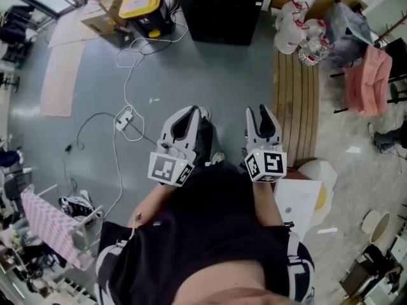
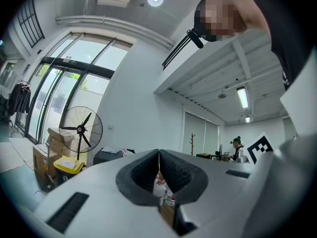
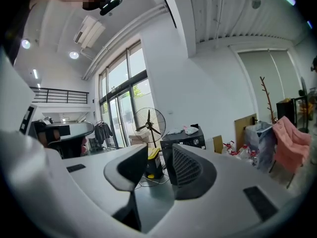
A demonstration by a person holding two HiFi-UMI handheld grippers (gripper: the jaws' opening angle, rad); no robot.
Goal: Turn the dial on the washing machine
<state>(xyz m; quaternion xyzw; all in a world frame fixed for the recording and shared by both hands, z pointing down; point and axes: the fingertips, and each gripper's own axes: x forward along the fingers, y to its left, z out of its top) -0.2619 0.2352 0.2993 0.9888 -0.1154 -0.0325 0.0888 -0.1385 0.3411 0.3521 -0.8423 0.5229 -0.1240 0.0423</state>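
The black washing machine (image 1: 219, 11) stands on the grey floor at the far end of the room, well away from both grippers. In the right gripper view the machine (image 3: 190, 139) shows its round dial (image 3: 195, 141) just beyond the jaws. My left gripper (image 1: 191, 112) is held at waist height, and in its own view the left gripper (image 2: 159, 153) has its tips touching with nothing between them. My right gripper (image 1: 262, 112) is level beside it. Seen from its own camera, the right gripper (image 3: 156, 155) is open with an empty gap.
A yellow-lidded box (image 1: 141, 2) and cardboard sit left of the machine. White cables (image 1: 124, 116) trail across the floor ahead on the left. Wooden boards (image 1: 296, 100) lie on the right, with bagged bottles (image 1: 296, 27) beyond. A standing fan (image 3: 150, 123) is near the windows.
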